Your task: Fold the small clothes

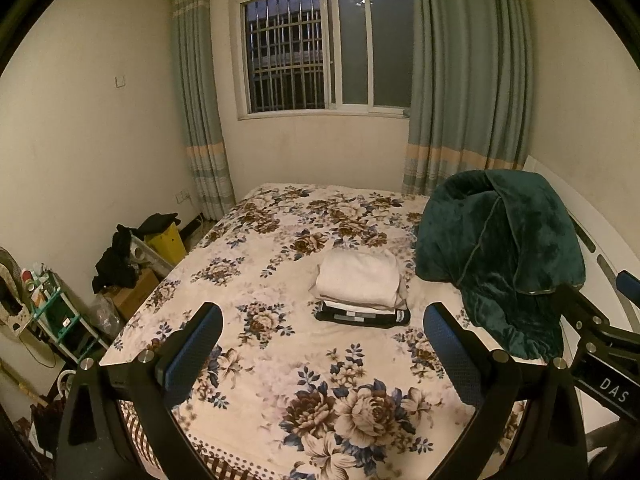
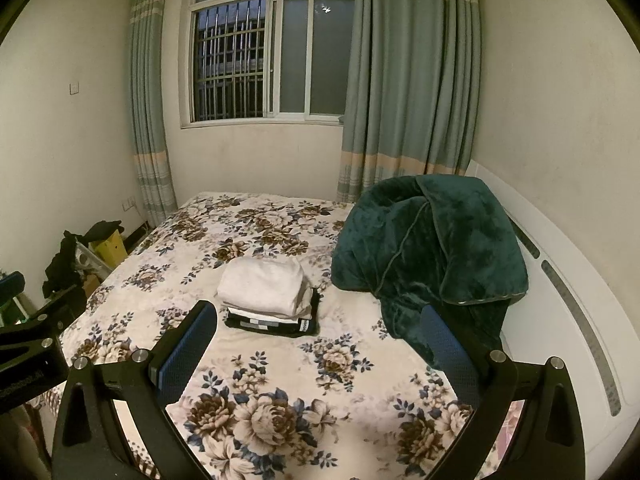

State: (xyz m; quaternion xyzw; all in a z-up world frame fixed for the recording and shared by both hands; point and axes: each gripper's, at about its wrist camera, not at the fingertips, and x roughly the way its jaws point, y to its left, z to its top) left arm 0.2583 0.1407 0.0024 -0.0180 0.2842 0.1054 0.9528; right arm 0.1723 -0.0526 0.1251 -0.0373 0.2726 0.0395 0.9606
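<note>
A stack of folded small clothes (image 1: 360, 288) lies on the floral bed cover (image 1: 280, 380), a cream piece on top and a black-and-white piece underneath. It also shows in the right wrist view (image 2: 268, 296). My left gripper (image 1: 322, 348) is open and empty, held above the near part of the bed, short of the stack. My right gripper (image 2: 320, 350) is open and empty, also short of the stack. The right gripper's body shows at the right edge of the left wrist view (image 1: 600, 340).
A dark green plush blanket (image 1: 500, 256) is heaped on the bed's right side by the white headboard (image 2: 568, 320). Left of the bed stand a yellow box (image 1: 166, 242), black clothes (image 1: 116, 264) and a small shelf (image 1: 52, 312). A window and curtains are behind.
</note>
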